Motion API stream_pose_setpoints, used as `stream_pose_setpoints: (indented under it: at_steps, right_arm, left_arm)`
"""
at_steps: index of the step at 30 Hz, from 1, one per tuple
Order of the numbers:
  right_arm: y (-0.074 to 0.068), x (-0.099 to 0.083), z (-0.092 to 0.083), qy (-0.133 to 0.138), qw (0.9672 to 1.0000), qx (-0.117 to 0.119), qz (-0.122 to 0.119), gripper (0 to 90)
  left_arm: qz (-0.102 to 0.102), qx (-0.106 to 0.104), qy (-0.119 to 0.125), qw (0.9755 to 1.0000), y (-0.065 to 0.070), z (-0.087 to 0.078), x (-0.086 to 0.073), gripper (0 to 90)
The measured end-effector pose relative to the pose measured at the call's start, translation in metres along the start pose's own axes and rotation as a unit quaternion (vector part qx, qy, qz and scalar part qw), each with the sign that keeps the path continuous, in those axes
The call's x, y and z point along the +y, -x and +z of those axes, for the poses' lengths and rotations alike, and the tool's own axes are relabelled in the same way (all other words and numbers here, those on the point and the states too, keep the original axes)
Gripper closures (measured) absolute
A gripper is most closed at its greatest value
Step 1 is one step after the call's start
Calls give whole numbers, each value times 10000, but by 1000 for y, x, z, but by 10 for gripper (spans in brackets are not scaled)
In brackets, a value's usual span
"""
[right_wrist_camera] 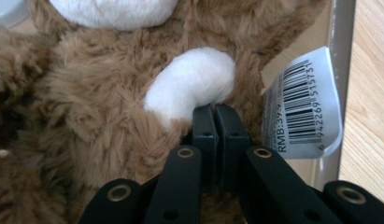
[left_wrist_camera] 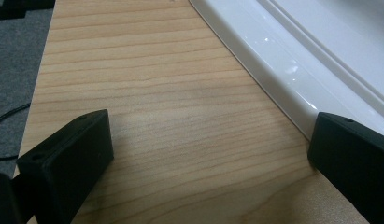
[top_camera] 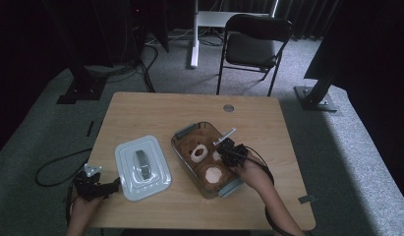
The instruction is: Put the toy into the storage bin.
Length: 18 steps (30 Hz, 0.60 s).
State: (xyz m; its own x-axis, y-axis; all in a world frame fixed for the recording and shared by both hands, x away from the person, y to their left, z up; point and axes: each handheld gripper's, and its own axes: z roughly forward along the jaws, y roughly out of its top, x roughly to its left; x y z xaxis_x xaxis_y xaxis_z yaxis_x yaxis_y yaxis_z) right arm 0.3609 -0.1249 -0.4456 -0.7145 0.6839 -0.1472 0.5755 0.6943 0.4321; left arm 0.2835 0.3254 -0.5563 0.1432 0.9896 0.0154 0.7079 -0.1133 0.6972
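Brown plush bear (right_wrist_camera: pixel 87 107) in container (top_camera: pixel 182 132); right gripper (right_wrist_camera: pixel 215 112) closed, seemingly pinching fur.

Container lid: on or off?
Off. The white lid lies flat on the table left of the clear container, which holds the plush bear.

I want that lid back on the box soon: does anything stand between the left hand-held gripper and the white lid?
Nothing visible does. The left hand-held gripper stands open on bare table, one jaw right beside the white lid's rim.
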Motion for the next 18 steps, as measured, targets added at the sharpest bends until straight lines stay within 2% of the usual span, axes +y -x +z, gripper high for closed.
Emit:
stream_pose_setpoints:
  at_steps: [7,9,13,14,16,18]
  right_arm:
    - [6,-5,-2,232,9993,167,232,874]
    - [9,-7,-6,382,9986,256,269,864]
    - [19,-17,-16,831,9926,632,614,830]
    - [24,-22,-20,1015,9887,767,797,819]
    - [28,-26,-25,1205,9844,929,884,794]
    - [30,-29,-33,1397,9808,933,994,753]
  left_arm:
    - [-3,0,0,10000,0,0,0,7]
    - [-2,0,0,10000,0,0,0,7]
    - [1,-3,-2,10000,0,0,0,7]
    - [1,-4,-1,10000,0,0,0,7]
    - [12,-4,-2,10000,0,0,0,7]
    - [13,-4,-3,10000,0,0,0,7]
